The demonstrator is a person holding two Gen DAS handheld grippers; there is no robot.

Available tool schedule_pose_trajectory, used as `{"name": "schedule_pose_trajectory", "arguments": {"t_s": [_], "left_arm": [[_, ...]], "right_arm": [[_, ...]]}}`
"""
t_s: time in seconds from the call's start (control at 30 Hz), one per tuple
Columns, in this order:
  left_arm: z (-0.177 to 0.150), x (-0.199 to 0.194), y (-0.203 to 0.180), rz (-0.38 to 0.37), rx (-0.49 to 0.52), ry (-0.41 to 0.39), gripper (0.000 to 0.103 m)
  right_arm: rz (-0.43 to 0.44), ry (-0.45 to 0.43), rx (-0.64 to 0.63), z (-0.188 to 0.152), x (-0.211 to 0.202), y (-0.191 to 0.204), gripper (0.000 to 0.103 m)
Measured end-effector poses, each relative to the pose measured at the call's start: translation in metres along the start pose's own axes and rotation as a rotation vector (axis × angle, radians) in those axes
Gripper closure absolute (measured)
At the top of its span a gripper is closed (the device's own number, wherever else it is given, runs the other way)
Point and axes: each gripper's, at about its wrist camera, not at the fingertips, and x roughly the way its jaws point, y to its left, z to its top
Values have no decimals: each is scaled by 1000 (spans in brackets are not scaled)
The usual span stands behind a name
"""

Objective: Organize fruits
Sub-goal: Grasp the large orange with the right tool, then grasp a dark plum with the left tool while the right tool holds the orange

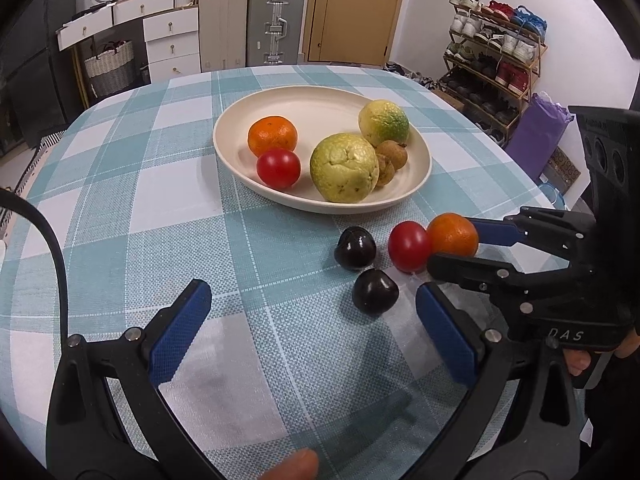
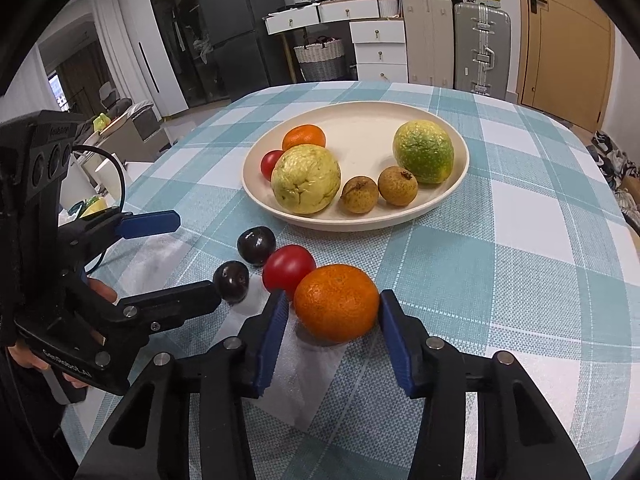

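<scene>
Fruits sit partly in the cream plate (image 1: 420,168) and partly loose on the checked tablecloth (image 1: 160,208); inside the plate lie a mandarin (image 1: 272,136), a red tomato (image 1: 278,168), a pale green guava (image 1: 344,168), a green-yellow citrus (image 1: 384,122) and two small brown longans (image 2: 359,194), which touch each other beside the guava; in front of the plate, on the cloth, rest two dark plums (image 1: 355,248), a second tomato (image 1: 409,246) and a second mandarin (image 2: 337,302), the tomato and mandarin touching; the right gripper (image 2: 334,316) brackets this loose mandarin, its blue pads (image 2: 394,336) on either side of the fruit; whether they press it or merely flank it is hard to judge, though the fruit looks to be lying on the cloth; the left gripper (image 1: 312,328) hovers low over the cloth near the closer plum (image 1: 375,291), its fingers spread wide with nothing between them.
</scene>
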Motion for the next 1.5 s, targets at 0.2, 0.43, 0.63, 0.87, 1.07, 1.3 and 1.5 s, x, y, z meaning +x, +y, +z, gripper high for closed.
{"name": "schedule_pose_trajectory", "arguments": {"t_s": [0.2, 0.43, 0.63, 0.87, 1.07, 1.3, 1.5], "left_arm": [[0, 0, -1, -8, 3, 11, 1], [-3, 5, -13, -25, 62, 40, 6], [-4, 8, -22, -54, 115, 46, 29], [-5, 12, -29, -54, 169, 53, 61], [-6, 10, -33, -83, 183, 46, 80], [-7, 2, -32, -97, 171, 25, 80], [-3, -14, -25, -94, 134, -32, 80]], "right_arm": [[-20, -2, -7, -1, -1, 0, 61], [-29, -48, 17, -4, -16, -5, 62], [-15, -70, 67, -6, -25, -12, 62], [-17, -82, 76, -10, -30, -11, 62], [-15, -88, 86, -12, -32, -13, 62], [-15, -82, 87, -13, -30, -13, 62], [-16, -102, 81, -9, -35, -9, 62]]}}
